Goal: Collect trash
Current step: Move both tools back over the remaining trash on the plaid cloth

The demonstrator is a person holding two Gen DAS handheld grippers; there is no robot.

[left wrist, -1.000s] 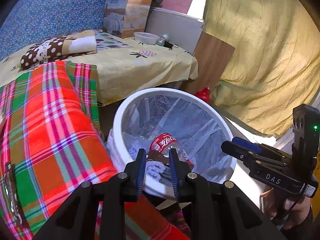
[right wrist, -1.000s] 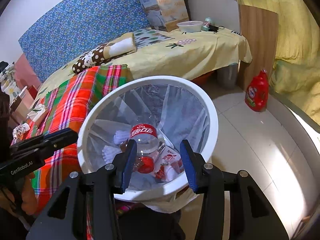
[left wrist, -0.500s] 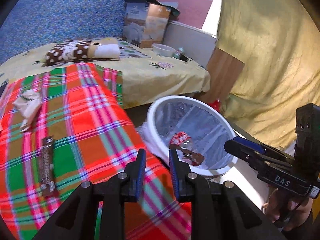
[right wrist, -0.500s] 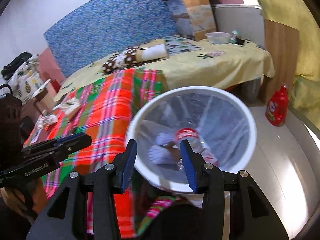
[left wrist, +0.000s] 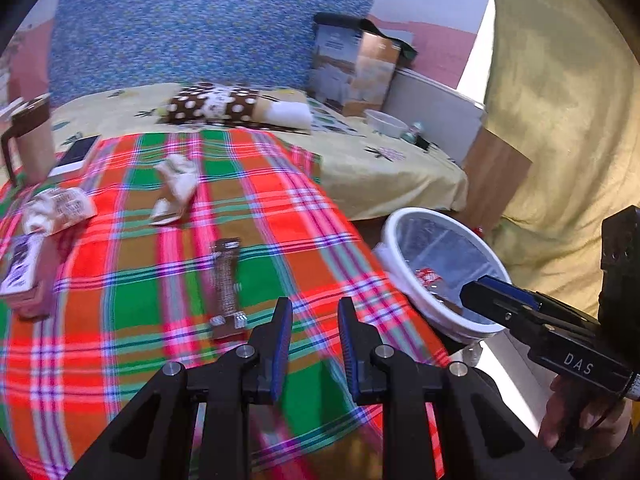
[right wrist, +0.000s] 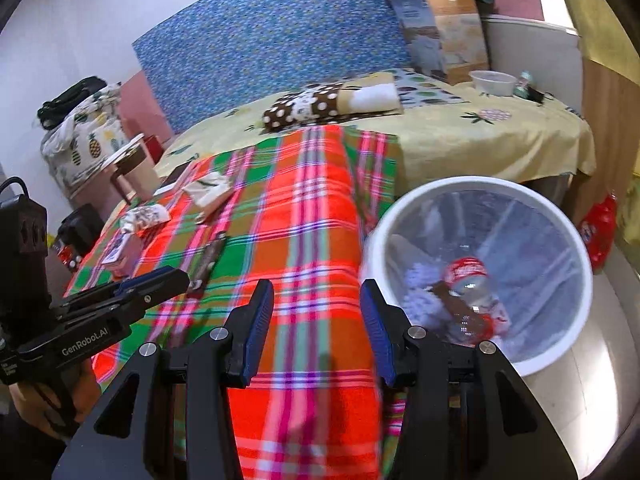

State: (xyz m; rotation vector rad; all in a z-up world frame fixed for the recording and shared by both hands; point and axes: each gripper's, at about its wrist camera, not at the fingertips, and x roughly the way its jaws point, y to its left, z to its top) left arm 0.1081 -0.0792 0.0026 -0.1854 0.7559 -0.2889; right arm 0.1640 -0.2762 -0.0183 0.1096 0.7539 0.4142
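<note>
Left tool (left wrist: 312, 336): narrow gap, holding nothing, over the plaid blanket (left wrist: 160, 264); brown wrapper (left wrist: 226, 284) at 10 o'clock. Right tool (right wrist: 316, 328): wide, holding nothing; trash bin (right wrist: 480, 188) at 2 o'clock.

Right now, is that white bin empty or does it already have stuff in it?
Not empty. The bin holds a clear bottle with a red label, a brown wrapper and some white scraps.

A bedroom in a home. A bed (right wrist: 500, 140) with a yellow printed sheet stands against a blue patterned headboard (right wrist: 280, 36), with a dotted pillow (right wrist: 332, 100) on it and a plaid blanket (right wrist: 288, 216) spread over its near part. A yellow curtain (left wrist: 560, 100) hangs at the side. A lined bin (right wrist: 576, 240) and a red detergent bottle (right wrist: 598, 232) stand on the tiled floor (right wrist: 600, 360).
</note>
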